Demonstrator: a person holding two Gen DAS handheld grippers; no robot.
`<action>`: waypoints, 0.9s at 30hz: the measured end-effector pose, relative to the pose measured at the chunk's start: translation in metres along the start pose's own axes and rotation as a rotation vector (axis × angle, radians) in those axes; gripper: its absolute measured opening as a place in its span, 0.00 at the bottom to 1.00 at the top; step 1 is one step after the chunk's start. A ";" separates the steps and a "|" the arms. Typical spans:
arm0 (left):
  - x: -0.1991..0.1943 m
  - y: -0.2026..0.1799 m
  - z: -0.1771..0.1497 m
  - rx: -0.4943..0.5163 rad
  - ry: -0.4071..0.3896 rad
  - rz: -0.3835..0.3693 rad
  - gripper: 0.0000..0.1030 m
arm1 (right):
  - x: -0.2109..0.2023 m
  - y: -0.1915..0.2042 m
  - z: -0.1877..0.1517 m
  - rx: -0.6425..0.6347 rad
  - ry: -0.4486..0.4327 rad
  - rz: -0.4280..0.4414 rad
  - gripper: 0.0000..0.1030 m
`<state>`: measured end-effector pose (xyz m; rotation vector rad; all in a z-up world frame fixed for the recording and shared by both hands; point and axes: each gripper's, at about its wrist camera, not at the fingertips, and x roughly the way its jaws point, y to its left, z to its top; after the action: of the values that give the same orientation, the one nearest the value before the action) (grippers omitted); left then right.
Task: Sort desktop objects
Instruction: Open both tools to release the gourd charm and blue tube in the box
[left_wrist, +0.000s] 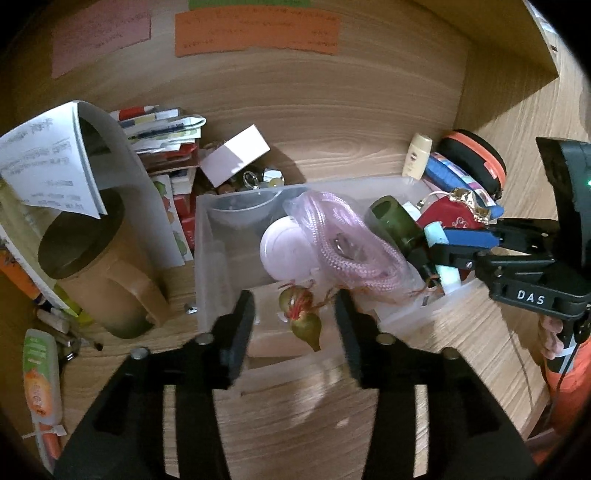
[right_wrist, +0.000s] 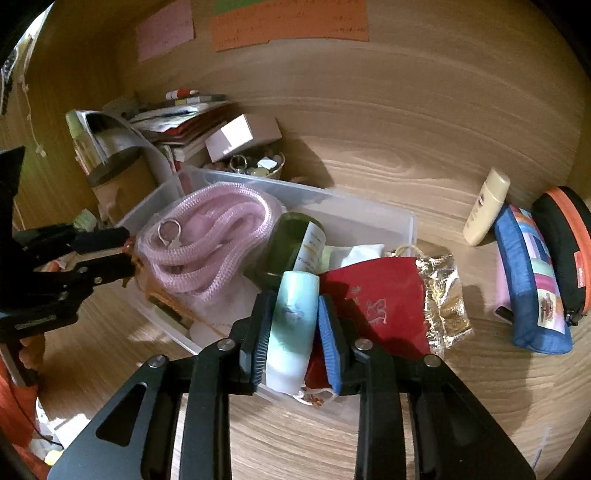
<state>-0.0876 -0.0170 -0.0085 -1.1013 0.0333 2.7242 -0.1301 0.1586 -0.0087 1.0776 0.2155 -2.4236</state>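
A clear plastic bin (left_wrist: 207, 236) (right_wrist: 402, 221) on the wooden desk holds a bagged pink rope (left_wrist: 343, 240) (right_wrist: 207, 240), a white round lid (left_wrist: 284, 251), a dark green bottle (left_wrist: 395, 221) (right_wrist: 288, 243) and a red pouch (right_wrist: 376, 295). My left gripper (left_wrist: 295, 314) is open over the bin's near edge; a small green-and-red charm (left_wrist: 303, 321) lies between its fingers, untouched. My right gripper (right_wrist: 295, 314) is shut on a pale mint tube (right_wrist: 291, 325) (left_wrist: 443, 254) above the bin's right end.
A tan mug (left_wrist: 96, 266) under papers (left_wrist: 48, 166) stands left of the bin. A white box (left_wrist: 236, 155) and a trinket bowl (right_wrist: 258, 166) sit behind. A cream bottle (right_wrist: 487, 210), blue pencil case (right_wrist: 532, 280) and black-orange case (right_wrist: 569, 251) lie right.
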 end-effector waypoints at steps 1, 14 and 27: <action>-0.001 -0.001 0.000 0.000 -0.005 -0.001 0.52 | -0.001 0.000 -0.001 -0.002 -0.001 0.002 0.32; -0.026 -0.013 -0.003 0.005 -0.068 0.025 0.80 | -0.035 0.013 -0.004 -0.040 -0.101 -0.055 0.74; -0.052 -0.028 -0.012 -0.063 -0.139 0.111 0.91 | -0.063 0.019 -0.023 -0.039 -0.134 -0.113 0.87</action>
<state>-0.0375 -0.0003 0.0209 -0.9492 -0.0129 2.9126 -0.0694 0.1718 0.0222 0.9037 0.2846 -2.5694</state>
